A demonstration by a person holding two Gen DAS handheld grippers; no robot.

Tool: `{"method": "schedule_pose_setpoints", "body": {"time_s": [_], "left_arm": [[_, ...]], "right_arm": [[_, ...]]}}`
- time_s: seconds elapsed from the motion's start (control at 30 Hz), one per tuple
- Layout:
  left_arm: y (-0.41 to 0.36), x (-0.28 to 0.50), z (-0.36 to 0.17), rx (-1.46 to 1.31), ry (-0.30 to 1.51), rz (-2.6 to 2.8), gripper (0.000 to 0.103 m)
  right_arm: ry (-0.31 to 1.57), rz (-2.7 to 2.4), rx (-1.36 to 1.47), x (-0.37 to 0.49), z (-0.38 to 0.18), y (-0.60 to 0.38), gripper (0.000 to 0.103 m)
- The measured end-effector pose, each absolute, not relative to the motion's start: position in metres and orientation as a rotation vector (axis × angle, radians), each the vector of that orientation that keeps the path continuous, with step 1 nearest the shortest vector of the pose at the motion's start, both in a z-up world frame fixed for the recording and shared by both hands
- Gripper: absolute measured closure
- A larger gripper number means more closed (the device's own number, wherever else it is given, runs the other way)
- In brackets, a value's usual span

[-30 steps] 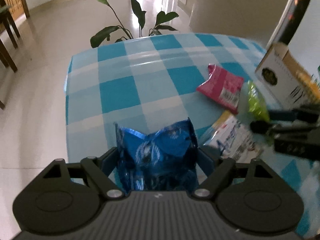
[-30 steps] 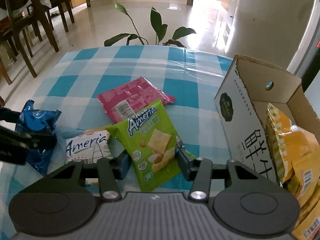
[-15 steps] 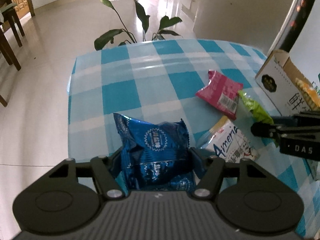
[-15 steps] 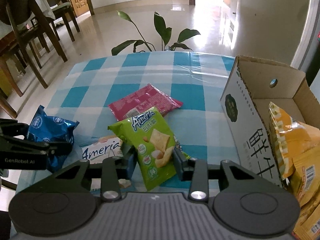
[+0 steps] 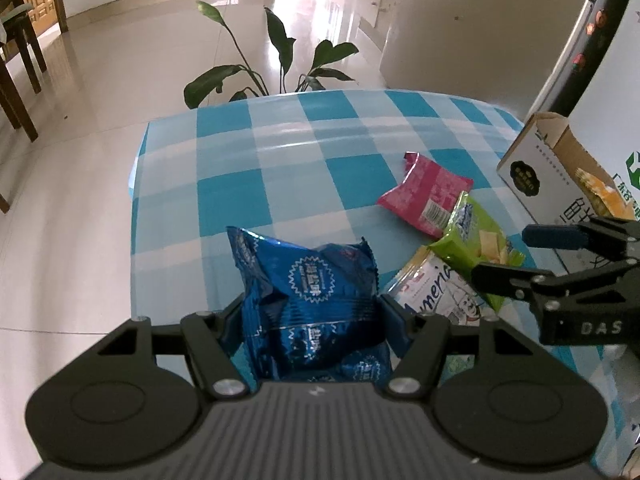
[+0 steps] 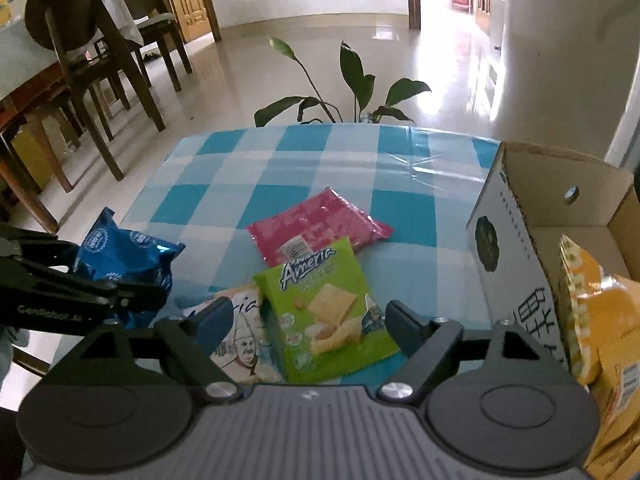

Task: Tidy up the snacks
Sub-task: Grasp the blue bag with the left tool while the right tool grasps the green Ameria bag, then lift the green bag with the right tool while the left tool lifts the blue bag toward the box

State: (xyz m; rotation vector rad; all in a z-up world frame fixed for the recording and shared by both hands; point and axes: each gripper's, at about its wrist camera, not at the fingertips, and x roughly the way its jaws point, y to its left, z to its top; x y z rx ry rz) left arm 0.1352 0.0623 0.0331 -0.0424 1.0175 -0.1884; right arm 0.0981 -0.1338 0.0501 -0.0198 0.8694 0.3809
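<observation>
My left gripper (image 5: pixel 312 320) is shut on a blue snack bag (image 5: pixel 316 300) and holds it above the table's left part; the bag also shows in the right wrist view (image 6: pixel 124 252). My right gripper (image 6: pixel 308 324) is open, its jaws wide apart on either side of a green Ameria bag (image 6: pixel 324 308) that lies on the checked tablecloth (image 6: pixel 304 168). A white Ameria bag (image 6: pixel 240 340) lies partly under the green one. A pink packet (image 6: pixel 316 224) lies just beyond. A cardboard box (image 6: pixel 512 248) at the right holds orange snack bags (image 6: pixel 600 312).
A potted plant (image 6: pixel 352 92) stands past the table's far edge. Wooden chairs (image 6: pixel 100 52) and a dining table stand at the far left. A white cabinet (image 5: pixel 460 20) is behind on the right. The table's left edge drops to tiled floor (image 5: pixel 80 160).
My right gripper has opened and let go of the green Ameria bag, which now lies flat. My left gripper has lifted the blue bag higher and drawn back a little.
</observation>
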Motion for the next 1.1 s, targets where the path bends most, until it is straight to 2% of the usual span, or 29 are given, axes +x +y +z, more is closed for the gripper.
{"method": "schedule_pose_setpoints", "body": {"time_s": [0.27,0.4,0.47,1.1], "left_arm": [[0.063,0.138,0.031,-0.042,1.024,-0.179,0.036],[0.062,0.138,0.034,-0.051,1.014,-0.171,0.036],[0.061,0.137,0.037,-0.056,1.002,-0.169,0.036],[0.05,0.129,0.068,-0.099,0.911,-0.154,0.036]], "right_arm": [[0.895,0.352,-0.024,0.114,0.029,-0.129,0.016],[0.885,0.354,-0.029,0.111,0.032,-0.125,0.038],[0.89,0.358,-0.018,0.11,0.034,-0.126,0.042],[0.806,0.249,0.034,0.065,0.098,-0.139,0.042]]}}
